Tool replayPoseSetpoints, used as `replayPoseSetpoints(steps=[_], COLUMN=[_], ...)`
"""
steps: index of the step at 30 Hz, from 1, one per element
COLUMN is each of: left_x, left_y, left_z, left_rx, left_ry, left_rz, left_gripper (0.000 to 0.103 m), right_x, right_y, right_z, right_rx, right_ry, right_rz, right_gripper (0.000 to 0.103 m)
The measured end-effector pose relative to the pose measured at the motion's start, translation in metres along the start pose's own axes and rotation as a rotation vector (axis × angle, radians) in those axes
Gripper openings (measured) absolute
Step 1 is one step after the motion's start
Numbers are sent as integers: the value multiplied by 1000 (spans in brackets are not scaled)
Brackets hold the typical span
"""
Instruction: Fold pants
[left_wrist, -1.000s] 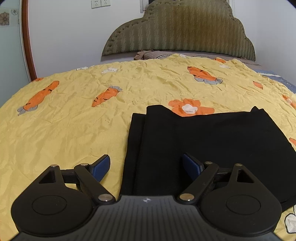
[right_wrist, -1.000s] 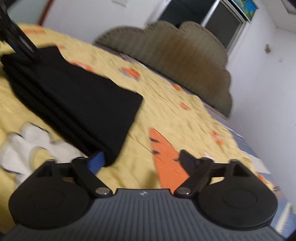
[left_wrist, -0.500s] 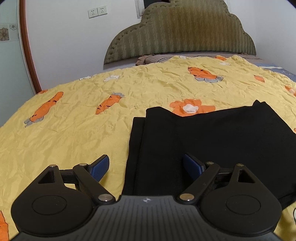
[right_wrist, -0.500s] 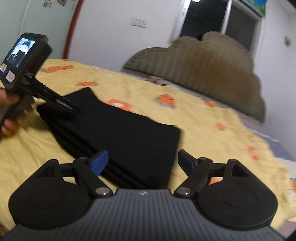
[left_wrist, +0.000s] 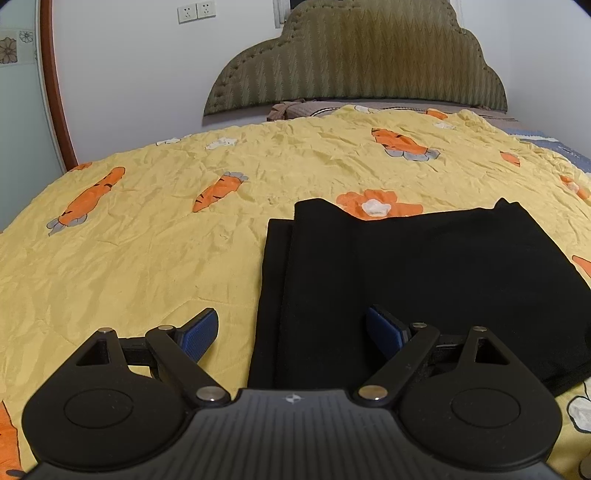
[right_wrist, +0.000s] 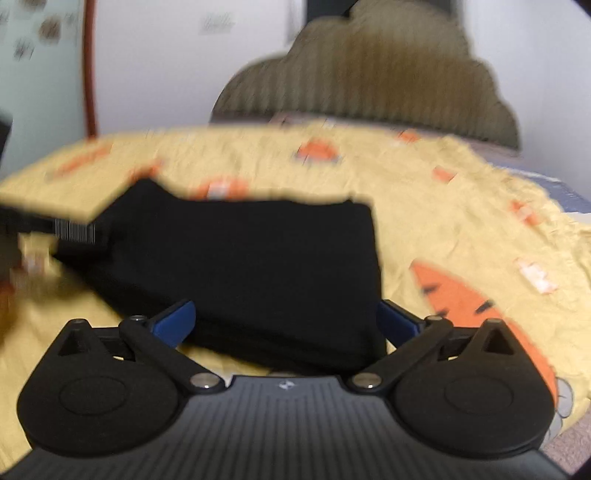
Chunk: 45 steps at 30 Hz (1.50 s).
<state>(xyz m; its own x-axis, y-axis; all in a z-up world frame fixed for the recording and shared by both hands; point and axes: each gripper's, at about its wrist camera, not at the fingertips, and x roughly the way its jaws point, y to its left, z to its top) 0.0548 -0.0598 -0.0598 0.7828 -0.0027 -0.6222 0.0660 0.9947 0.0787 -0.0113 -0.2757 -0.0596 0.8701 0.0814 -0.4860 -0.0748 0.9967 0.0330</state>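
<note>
over the last second our right claw has swung round from a tilted, off-to-the-side look at the bed to a level view straight over the near right corner of the pants; its picture is smeared with motion, so we judge it is not yet settled. our left claw has hardly shifted, the view only drawing back a little so the bundle sits slightly farther off. the black pants look the same as they did: a flat, several-layer rectangle on the yellow carrot-print bedspread, with stepped edges showing at its left side. we take that to mean the folding is essentially done and both tools are off the cloth, with perhaps only a final squaring-up left.

both claws stand wide open and hold nothing. in the left view the pants lie from 12 to 3 o'clock of the claw, their left edge running down between the blue pads, the left pad over bare bedspread and the right pad over cloth; whether it touches we cannot tell. in the right view the folded bundle fills 10 to 1 o'clock, its near corner sitting just between the open pads. the other tool pokes in blurred at 9 o'clock. the padded headboard stands at 12 o'clock, well apart.
</note>
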Motion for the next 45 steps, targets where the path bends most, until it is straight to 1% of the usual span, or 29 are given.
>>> replayPoseSetpoints(steps=[2, 3, 5, 6, 8, 9, 10, 12, 14, 15, 16, 19, 20, 21, 23, 24, 27, 29, 31, 34, 38, 45], left_x=[-1, 0, 0, -1, -5, -6, -6, -1, 13, 23, 35, 70, 80, 86, 83, 78, 64, 54, 46, 36, 23, -2], left_y=[0, 1, 4, 5, 6, 6, 6, 4, -1, -4, -7, -13, -11, -5, 9, 12, 14, 15, 18, 21, 24, 27], left_z=[0, 0, 2, 3, 9, 14, 21, 37, 54, 59, 63, 63, 61, 59, 59, 59, 58, 58, 56, 51, 41, 28], left_rx=[5, 2, -10, -11, -3, 5, 13, 14, 15, 22, 29, 60, 56, 24, -55, -67, -38, -33, -43, -63, -79, -80], left_ry=[4, 7, 18, 19, -2, -21, -39, -61, -66, -56, -40, -5, 17, 34, 39, 35, 16, 18, 26, 45, 57, 60], left_rz=[0, -2, -12, -19, -23, -27, -29, -28, -53, -60, -50, 53, 68, 56, 16, 15, 39, 48, 37, 11, 9, 16], left_gripper=[88, 88, 88, 88, 88, 88, 88, 88, 88, 88, 88, 88, 88, 88, 88, 88, 88, 88, 88, 88, 88, 88], right_x=[-2, 3, 19, 29, 51, 52, 47, 42, 41, 41, 42, 42, 42, 42, 43, 42, 35, 30, 27, 25, 24, 17], right_y=[5, 8, 17, 22, 30, 29, 25, 18, 14, 12, 12, 18, 21, 23, 27, 28, 28, 30, 33, 37, 42, 42], right_z=[7, 10, 15, 17, 18, 16, 15, 14, 15, 16, 17, 20, 21, 22, 23, 23, 23, 25, 26, 24, 20, 15], right_rx=[35, 44, 46, 35, -11, 7, 40, 86, 108, 113, 114, 99, 81, 62, 20, 2, -26, -30, -35, -45, -60, -24], right_ry=[-52, -49, 8, 56, 189, 180, 151, 141, 136, 134, 133, 129, 125, 123, 126, 121, 86, 67, 59, 65, 83, 103], right_rz=[-15, -18, -42, -56, -74, -75, -62, -32, -41, -43, -37, -20, -17, -19, -39, -45, -35, -39, -36, -38, -49, -35], right_gripper=[103, 103, 103, 103, 103, 103, 103, 103, 103, 103, 103, 103, 103, 103, 103, 103, 103, 103, 103, 103, 103, 103])
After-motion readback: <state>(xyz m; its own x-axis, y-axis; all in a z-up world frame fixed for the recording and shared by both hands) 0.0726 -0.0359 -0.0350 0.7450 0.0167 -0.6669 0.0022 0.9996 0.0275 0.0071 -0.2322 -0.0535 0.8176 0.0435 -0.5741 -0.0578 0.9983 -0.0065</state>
